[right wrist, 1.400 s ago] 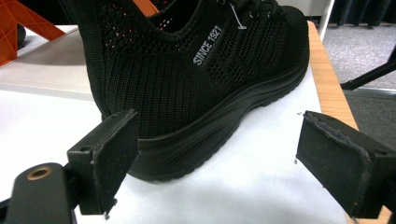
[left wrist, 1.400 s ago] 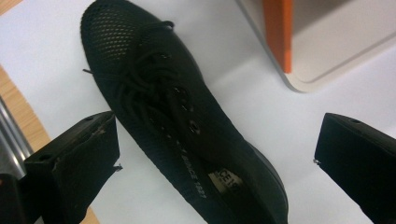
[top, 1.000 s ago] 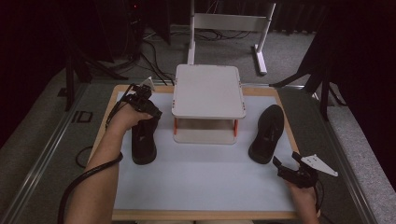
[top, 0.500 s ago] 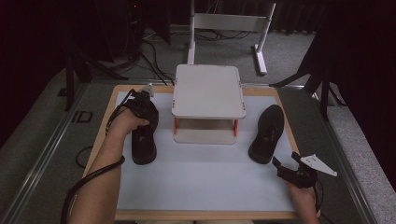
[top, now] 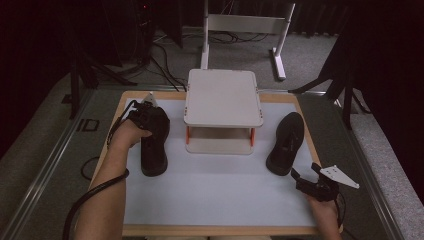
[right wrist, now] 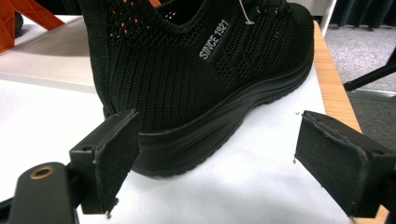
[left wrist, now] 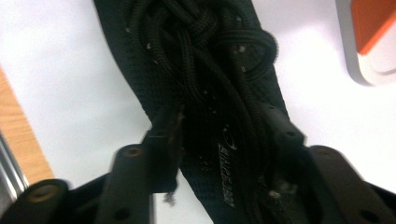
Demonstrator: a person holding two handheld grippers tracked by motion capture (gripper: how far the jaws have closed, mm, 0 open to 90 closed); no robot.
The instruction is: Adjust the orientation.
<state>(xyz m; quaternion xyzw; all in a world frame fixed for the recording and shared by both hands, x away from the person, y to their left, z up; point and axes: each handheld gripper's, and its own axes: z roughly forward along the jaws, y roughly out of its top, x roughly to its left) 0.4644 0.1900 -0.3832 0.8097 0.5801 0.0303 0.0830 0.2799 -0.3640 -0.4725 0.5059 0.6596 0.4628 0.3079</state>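
- The white two-tier stand [top: 223,100] sits at the table's far middle.
- The left shoe [top: 153,150] lies just left of the stand, long axis running near to far, toe toward the far edge.
- The right shoe [top: 286,142] lies right of the stand, toe pointing far and slightly away from it.
- The left gripper [top: 146,117], over the left shoe's far end, has been closing and pinches its laces [left wrist: 205,70].
- The right gripper [top: 305,181], right of the stand and nearer, hangs spread behind the right shoe's heel.

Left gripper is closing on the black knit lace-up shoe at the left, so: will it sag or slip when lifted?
The black knit lace-up shoe probably flexes: its mesh upper looks soft. The fingers flank tongue and laces, which may stretch or slide. Likely light; the toe could droop.
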